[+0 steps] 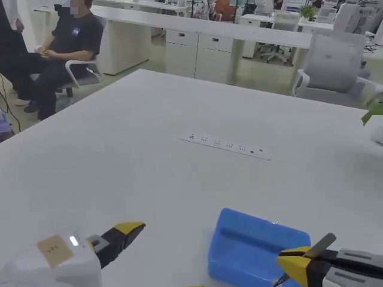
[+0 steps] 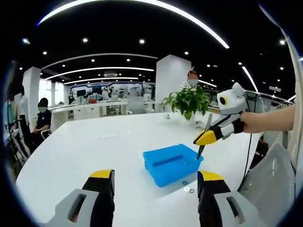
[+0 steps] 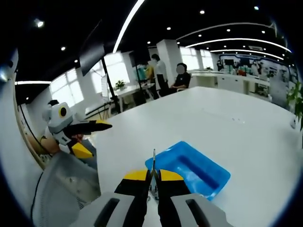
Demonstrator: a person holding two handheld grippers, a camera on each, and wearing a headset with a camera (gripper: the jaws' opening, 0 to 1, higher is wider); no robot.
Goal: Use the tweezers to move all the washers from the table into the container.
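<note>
A broad white surface [image 1: 149,119] carries a shallow blue container [image 1: 251,239], set close to the person's edge, apparently so that both tools can reach it with little travel. The left gripper [image 2: 155,174] hangs low in front of the container with its jaws spread wide and nothing between them. It seems to be standing by rather than working. The right gripper [image 3: 152,176] has its jaws pressed together on the tweezers [image 2: 200,150], pinching them partway along their length. In the left gripper view the tweezers slant downward, their tips at the near right corner of the container. That angle suits either a drop into the container or a reach for the pieces beside it. Whether the tips hold anything is too small to tell. The washers [image 2: 188,189] lie on the surface just beside the container's near corner, between it and the left gripper's right-hand jaw. About three can be made out. They are tiny flat rings: two are pale and hard to pick out against the white top, and one looks bluish. None can be seen inside the container from here.
</note>
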